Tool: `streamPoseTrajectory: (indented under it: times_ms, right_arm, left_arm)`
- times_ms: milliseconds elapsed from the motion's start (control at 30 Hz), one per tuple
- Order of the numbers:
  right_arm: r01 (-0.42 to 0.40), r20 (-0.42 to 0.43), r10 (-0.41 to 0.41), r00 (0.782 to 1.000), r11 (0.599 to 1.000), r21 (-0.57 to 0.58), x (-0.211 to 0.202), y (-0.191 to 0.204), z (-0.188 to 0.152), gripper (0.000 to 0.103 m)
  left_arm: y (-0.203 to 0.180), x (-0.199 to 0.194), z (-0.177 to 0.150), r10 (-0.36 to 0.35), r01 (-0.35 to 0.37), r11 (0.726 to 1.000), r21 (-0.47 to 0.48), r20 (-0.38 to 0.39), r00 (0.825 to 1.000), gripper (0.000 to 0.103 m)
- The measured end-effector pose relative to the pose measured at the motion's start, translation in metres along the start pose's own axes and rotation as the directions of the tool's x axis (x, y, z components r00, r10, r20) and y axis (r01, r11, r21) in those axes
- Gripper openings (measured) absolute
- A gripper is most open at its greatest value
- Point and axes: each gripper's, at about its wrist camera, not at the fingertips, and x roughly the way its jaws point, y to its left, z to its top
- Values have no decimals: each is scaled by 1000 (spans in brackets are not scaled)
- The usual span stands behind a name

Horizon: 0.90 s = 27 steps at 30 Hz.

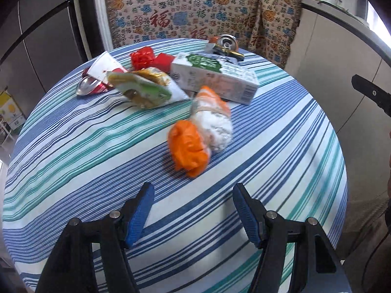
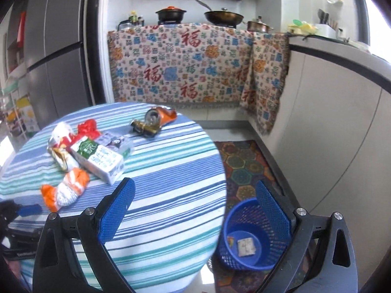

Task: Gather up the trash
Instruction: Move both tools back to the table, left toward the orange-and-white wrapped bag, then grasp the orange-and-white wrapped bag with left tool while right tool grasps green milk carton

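Trash lies on a round table with a striped cloth (image 1: 73, 161). An orange and white crumpled wrapper (image 1: 200, 131) lies nearest, just ahead of my open, empty left gripper (image 1: 193, 190). Behind it lie a white milk carton (image 1: 215, 78), a green and gold snack bag (image 1: 144, 88), a red wrapper (image 1: 144, 58) and a crushed red can (image 1: 90, 85). A crushed can (image 1: 226, 44) lies at the far edge. My right gripper (image 2: 195, 190) is open and empty, above the table's right edge. A blue mesh bin (image 2: 249, 236) stands on the floor beneath it, holding a small packet (image 2: 246, 246).
A patterned cloth (image 2: 183, 66) hangs over the counter behind the table, with pots and a pan on top. A grey fridge (image 2: 53, 48) stands at the left. White cabinets (image 2: 330, 127) run along the right. A coloured mat (image 2: 244, 161) covers the floor.
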Motion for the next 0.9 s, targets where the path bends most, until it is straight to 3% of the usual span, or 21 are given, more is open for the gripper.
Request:
streamPoseTrajectory:
  times_ms: [100,200,333,433,567,633,733,800,900]
  right_arm:
    - [-9,-11,9,1000,1000,-23,8,17,-7,99]
    - [-61,-79,60,995,998,-14,25,29,-16,99]
    - [-138,-204,126,971,990,-42,49,51,-35,99]
    - [-158,-268,131,955,984,-81,66,69,-49,99]
    - [-190,-290,166,943,980,-54,75,72,-56,100]
    - [-191,-291,168,942,980,-54,78,72,-57,102]
    - [-196,-295,171,940,979,-57,78,70,-57,103]
    - [-201,-305,174,936,978,-60,79,69,-55,103]
    - [-200,-319,171,932,978,-58,81,63,-53,102]
  left_arm:
    - [18,1,-2,11,-11,1000,-16,18,1000,68]
    - [30,1,-2,36,-36,999,-12,49,998,68]
    - [40,4,1,43,-42,999,-17,65,997,74]
    - [40,8,6,46,-45,999,-30,58,997,76]
    - [34,13,5,36,-37,999,16,33,999,97]
    - [33,13,4,23,-23,999,39,19,1000,99]
    - [37,7,6,-73,72,997,28,35,997,99]
    - [37,2,15,-175,175,984,19,61,983,99]
    - [24,6,36,-250,246,966,73,56,967,99]
